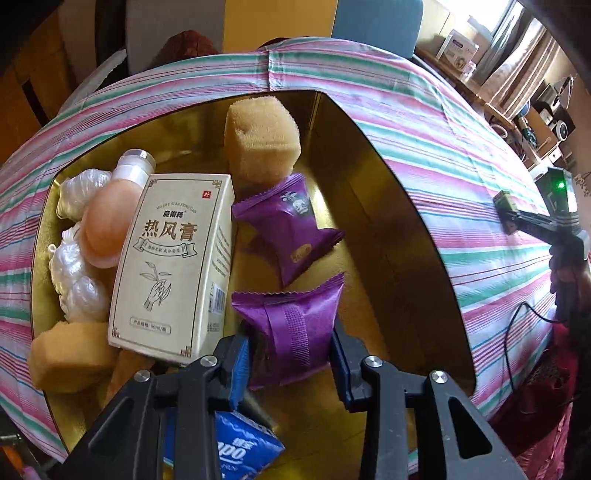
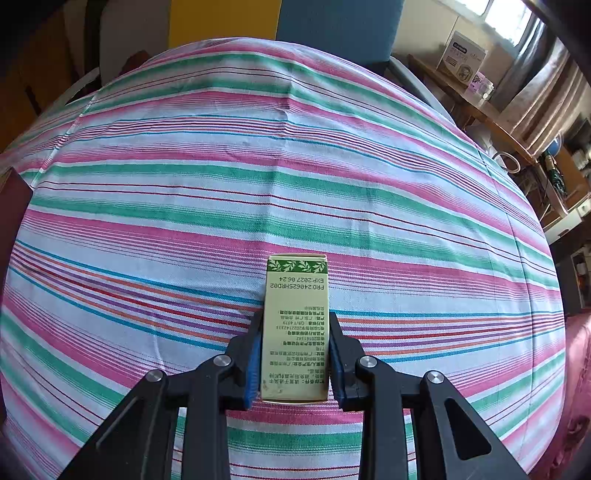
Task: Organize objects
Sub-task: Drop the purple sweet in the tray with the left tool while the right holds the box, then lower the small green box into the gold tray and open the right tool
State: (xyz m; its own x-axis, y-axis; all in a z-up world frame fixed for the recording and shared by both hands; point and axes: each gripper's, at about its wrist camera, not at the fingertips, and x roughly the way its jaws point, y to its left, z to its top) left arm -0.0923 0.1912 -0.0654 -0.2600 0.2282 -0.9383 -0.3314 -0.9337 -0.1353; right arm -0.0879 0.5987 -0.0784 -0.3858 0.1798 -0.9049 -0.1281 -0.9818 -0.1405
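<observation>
My left gripper (image 1: pixel 288 347) is shut on a purple snack packet (image 1: pixel 291 328) and holds it over a gold box (image 1: pixel 388 206). In the box lie a second purple packet (image 1: pixel 291 229), a cream carton with Chinese print (image 1: pixel 173 266), a yellow sponge (image 1: pixel 264 142), a peach bottle (image 1: pixel 110 221) and clear wrapped items (image 1: pixel 77 280). My right gripper (image 2: pixel 295 354) is shut on a small green carton (image 2: pixel 295 325) just above the striped tablecloth (image 2: pixel 258 166). The right gripper and its carton also show in the left wrist view (image 1: pixel 517 218), to the right of the box.
A blue tissue pack (image 1: pixel 240 446) lies under my left gripper. Another sponge piece (image 1: pixel 62 354) sits at the box's near left. A blue chair (image 2: pixel 340 26) stands beyond the table. Shelves with boxes and clutter (image 2: pixel 465 55) stand at the far right.
</observation>
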